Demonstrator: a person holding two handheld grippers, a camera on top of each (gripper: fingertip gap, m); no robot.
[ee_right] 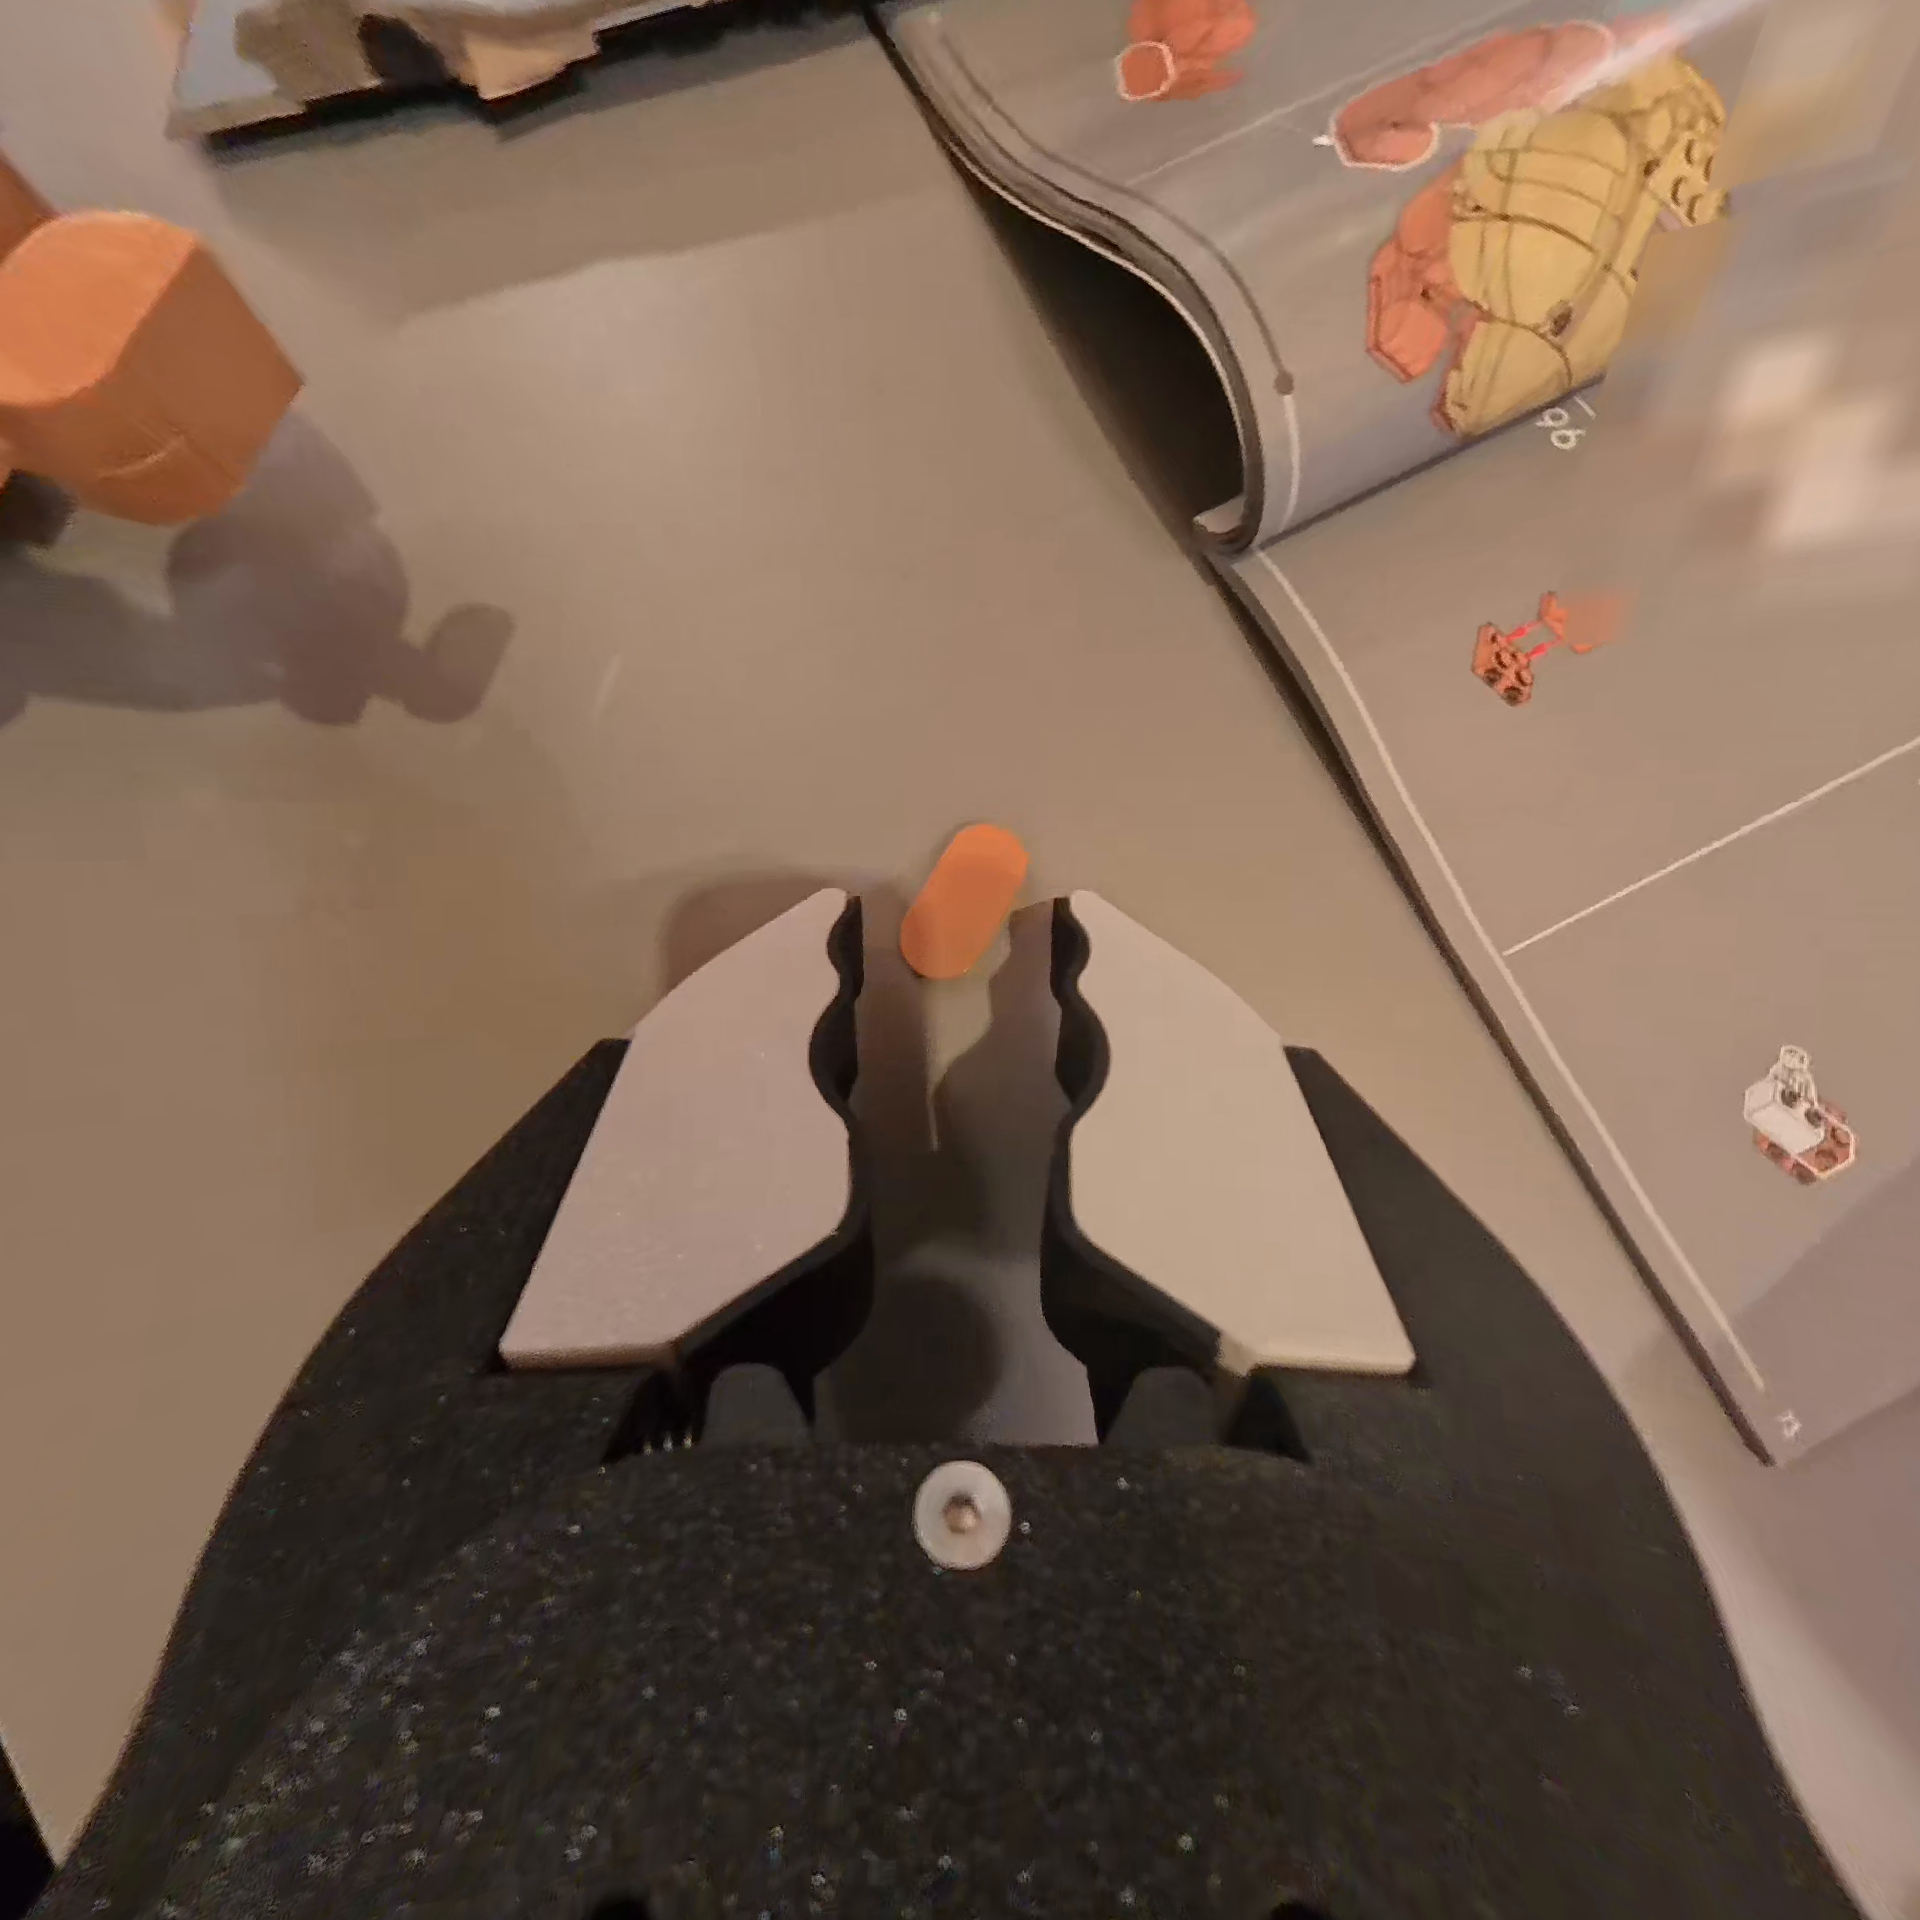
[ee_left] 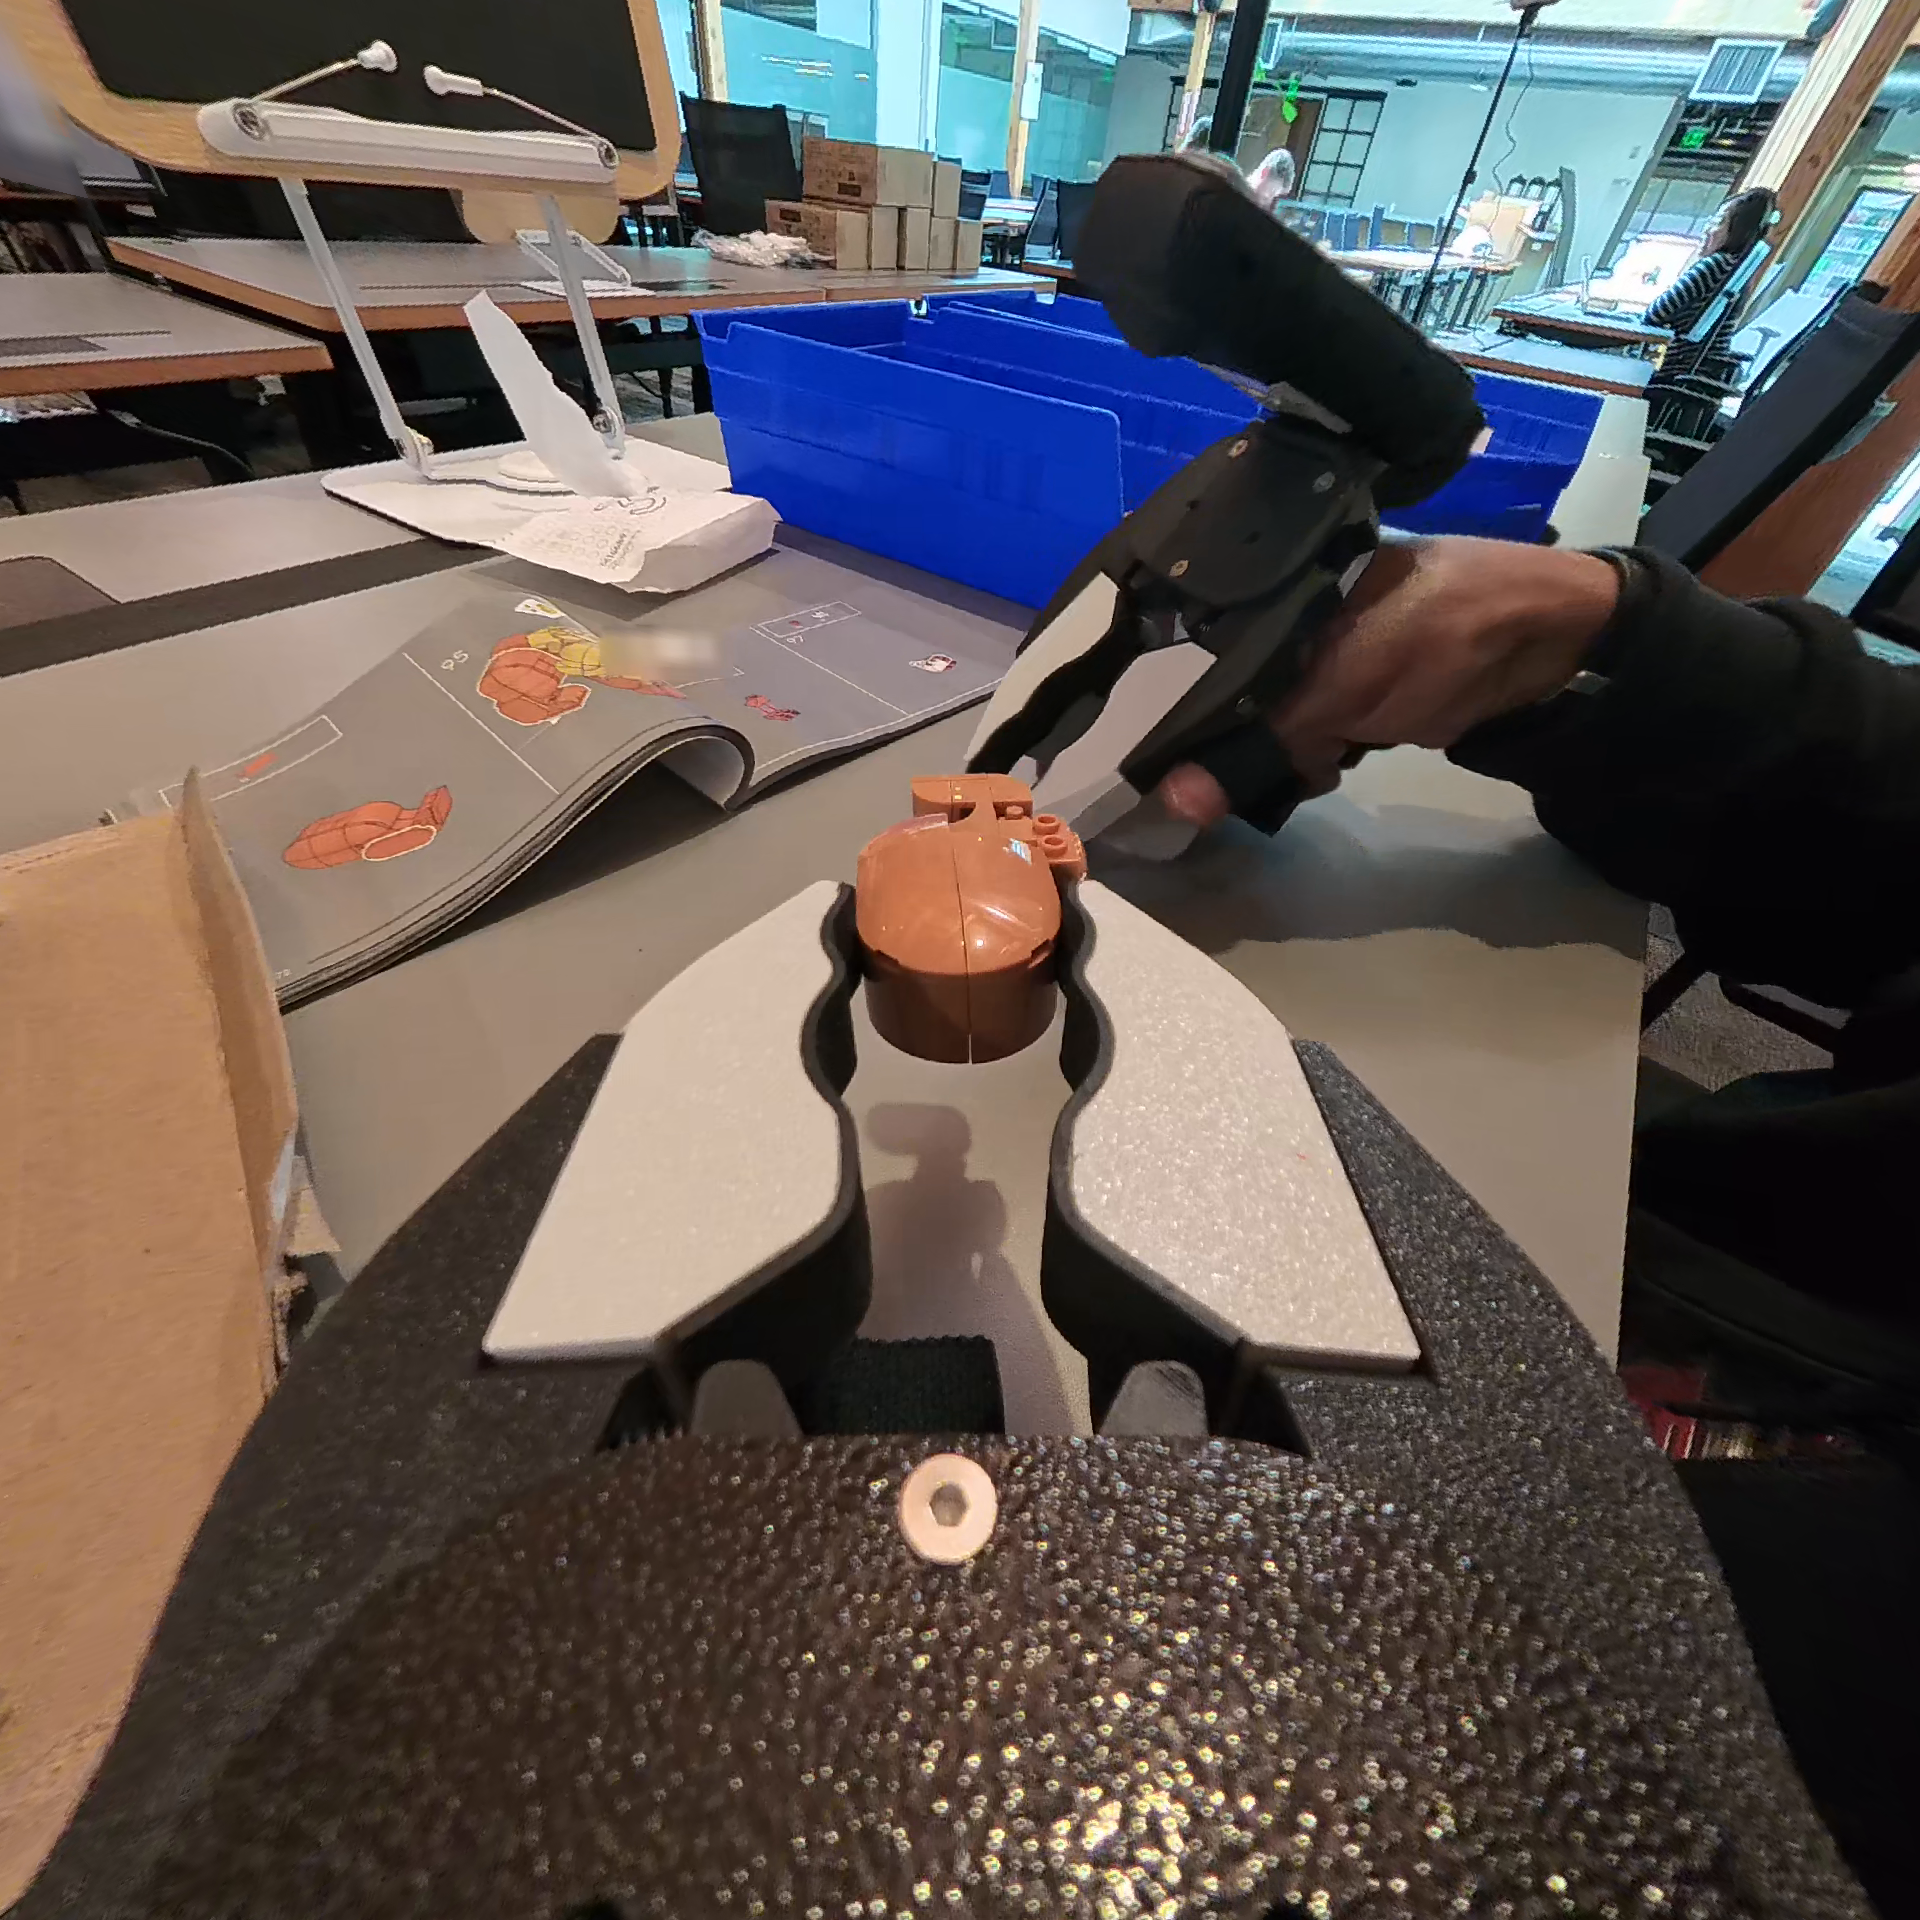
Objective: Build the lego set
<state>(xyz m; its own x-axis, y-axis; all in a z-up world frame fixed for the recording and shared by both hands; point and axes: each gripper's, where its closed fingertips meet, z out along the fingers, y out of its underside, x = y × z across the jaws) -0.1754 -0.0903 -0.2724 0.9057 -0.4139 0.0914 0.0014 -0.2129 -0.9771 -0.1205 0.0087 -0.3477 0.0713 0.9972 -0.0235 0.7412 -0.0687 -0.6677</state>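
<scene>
We are clamping a brown brick model (ee_left: pixel 961 935) in our left claw (ee_left: pixel 956 925): both pads are pressing on its rounded sides, and it is hanging just above the grey surface (ee_left: pixel 1351 987), with its shadow falling below it. The model's studded far end is pointing away from us, toward the right claw (ee_left: pixel 1023 774), whose tips are hovering just beyond it.

In the right wrist view, a small orange rounded piece (ee_right: pixel 964 902) is lying on the surface right at the tips of our right claw (ee_right: pixel 956 914). Its long axis is running near to far, tilted slightly to the right, with its near end sitting between the fingertips and its far end poking out past them. The fingers (ee_right: pixel 727 1091) are standing apart with a gap on each side of the piece, so this claw is released and gripping nothing. The right claw is plainly the nearer one to the piece.

An open instruction booklet (ee_left: pixel 499 727) is lying to the far left. Behind it, blue bins (ee_left: pixel 914 447) are standing in a row; we cannot tell what is in them. A white tissue pack (ee_left: pixel 644 530) is resting beside a white stand (ee_left: pixel 416 135), and a cardboard box (ee_left: pixel 114 1039) is sitting at the near left.
</scene>
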